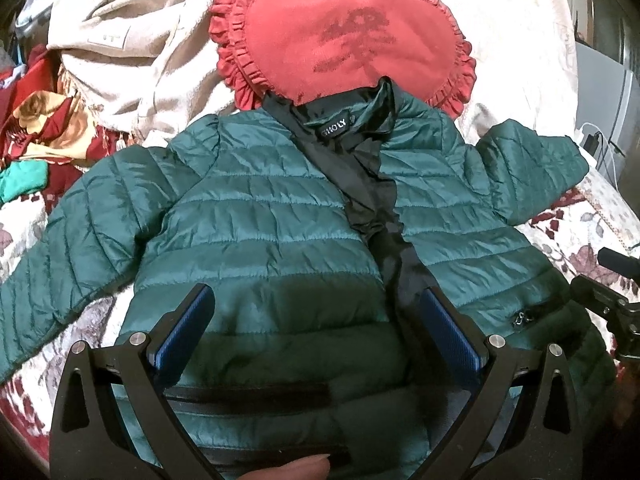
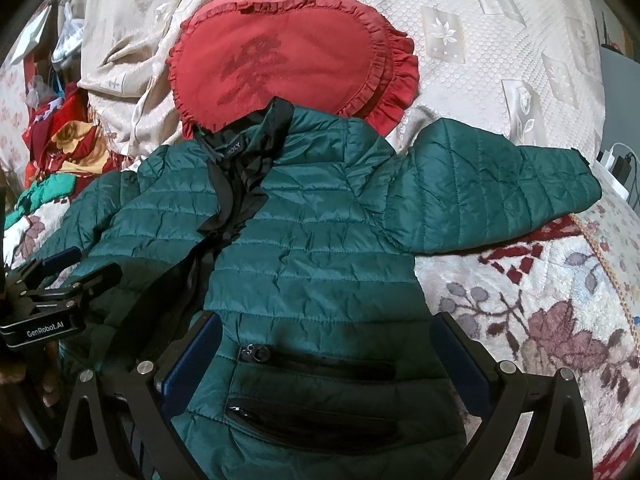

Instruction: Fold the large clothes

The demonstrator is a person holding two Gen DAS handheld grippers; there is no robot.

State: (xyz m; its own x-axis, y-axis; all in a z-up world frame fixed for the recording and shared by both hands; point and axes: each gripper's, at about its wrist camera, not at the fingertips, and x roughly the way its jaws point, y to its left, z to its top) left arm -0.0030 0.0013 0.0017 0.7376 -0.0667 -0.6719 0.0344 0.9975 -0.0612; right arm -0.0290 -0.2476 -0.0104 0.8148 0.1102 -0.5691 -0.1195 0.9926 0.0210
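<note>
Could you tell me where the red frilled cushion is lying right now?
In both wrist views the red frilled cushion lies at top centre on the cream bedspread, directly beyond the green puffer jacket, whose black collar overlaps its near edge.

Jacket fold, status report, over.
Left gripper and right gripper open over the hem. Green jacket flat, sleeves spread, unfolded. Red cushion under the collar.

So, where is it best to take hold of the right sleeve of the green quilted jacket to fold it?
Judging by its pose, grip the cuff end of the green quilted jacket's outstretched right sleeve, coming from the right: it lies flat and free on the floral bedcover.
</note>
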